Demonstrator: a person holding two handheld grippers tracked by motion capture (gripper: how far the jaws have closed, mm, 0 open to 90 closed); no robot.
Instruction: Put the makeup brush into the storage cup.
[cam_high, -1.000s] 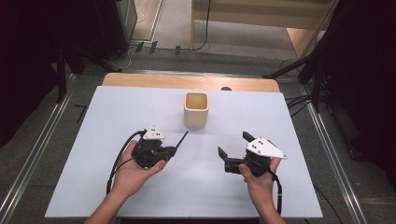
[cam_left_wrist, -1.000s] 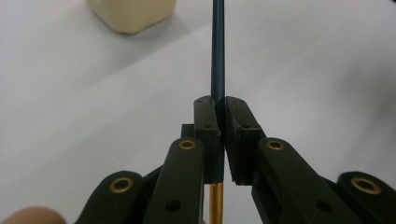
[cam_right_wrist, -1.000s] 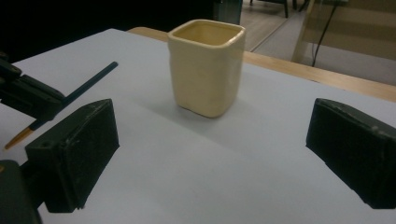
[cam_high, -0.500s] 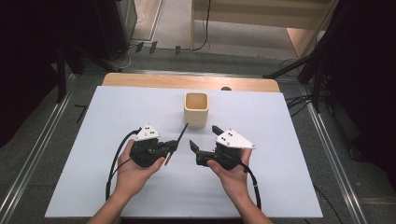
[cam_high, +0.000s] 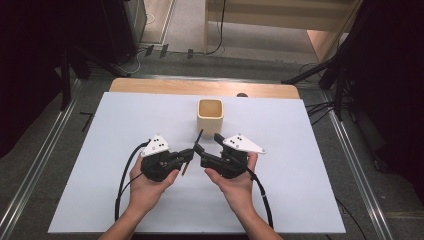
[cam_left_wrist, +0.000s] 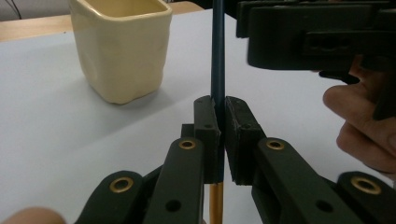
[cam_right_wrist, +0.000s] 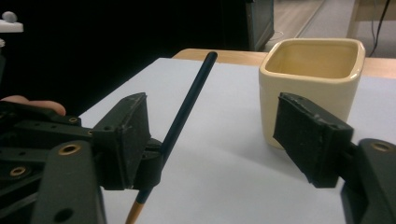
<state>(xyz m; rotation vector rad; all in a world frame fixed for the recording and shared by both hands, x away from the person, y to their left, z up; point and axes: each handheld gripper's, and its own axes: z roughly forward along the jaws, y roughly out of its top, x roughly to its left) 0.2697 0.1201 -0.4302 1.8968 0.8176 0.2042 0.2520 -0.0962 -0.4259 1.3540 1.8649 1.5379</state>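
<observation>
A dark pencil (cam_high: 198, 138) with an orange lower end stands tilted above the white table top (cam_high: 310, 175). My left gripper (cam_high: 189, 155) is shut on the pencil (cam_left_wrist: 217, 56) near its lower part, the pads (cam_left_wrist: 209, 122) pressed on both sides. My right gripper (cam_high: 206, 143) faces it from the right, open. Its jaws have just been closing, and the pencil (cam_right_wrist: 191, 100) stands between them, close beside one pad (cam_right_wrist: 128, 133) with the other far off. A cream square cup (cam_high: 210, 116) stands upright just behind both grippers.
A wooden strip (cam_high: 150, 86) runs along the table's far edge. Black cables (cam_high: 125, 175) trail from each gripper toward the front edge. Metal rails (cam_high: 40, 165) flank the table, and dark stands (cam_high: 340, 80) rise at the back right.
My right gripper has moved left, up to the pencil, and its jaws have narrowed. The left gripper has held still with the pencil.
</observation>
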